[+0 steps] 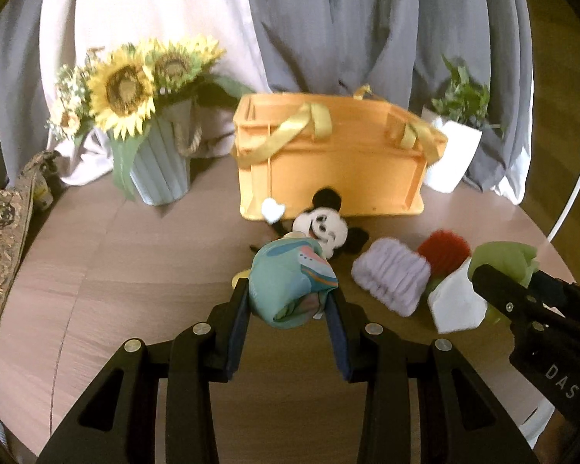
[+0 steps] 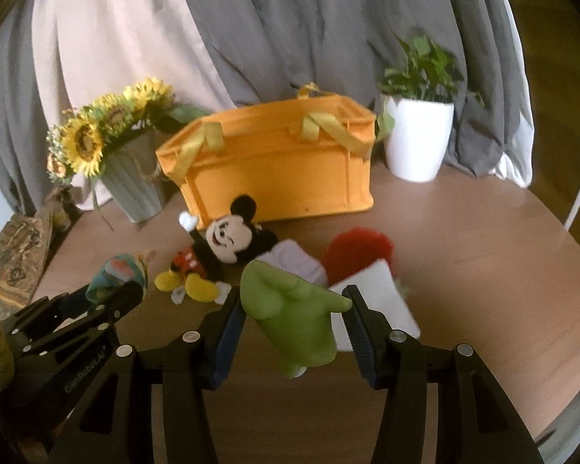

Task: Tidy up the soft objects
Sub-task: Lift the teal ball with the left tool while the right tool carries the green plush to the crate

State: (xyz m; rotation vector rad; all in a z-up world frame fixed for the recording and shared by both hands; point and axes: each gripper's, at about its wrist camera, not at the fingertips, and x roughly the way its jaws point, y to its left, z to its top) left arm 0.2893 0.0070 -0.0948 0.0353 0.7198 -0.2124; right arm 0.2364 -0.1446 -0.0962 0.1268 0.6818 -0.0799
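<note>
My left gripper [image 1: 290, 301] is shut on a teal patterned soft bundle [image 1: 294, 282], held above the round wooden table [image 1: 116, 270]. In the right wrist view my right gripper [image 2: 295, 309] is shut on a green soft piece [image 2: 294, 317], also lifted off the table. An orange basket [image 2: 282, 166] with yellow ribbon handles stands at the back. In front of it lies a mouse plush toy [image 2: 220, 243]. Beside the plush lie a lilac fluffy item [image 1: 392, 276], a red fluffy item [image 1: 442, 251] and a white folded piece [image 2: 382, 297]. The left gripper [image 2: 108, 294] with the teal bundle [image 2: 116, 274] shows at the left of the right wrist view.
A grey vase of sunflowers [image 1: 150, 123] stands at the back left. A white pot with a green plant [image 2: 419, 131] stands at the back right. Grey and pale curtains [image 2: 290, 19] hang behind. A patterned cloth [image 1: 0, 239] lies at the table's left edge.
</note>
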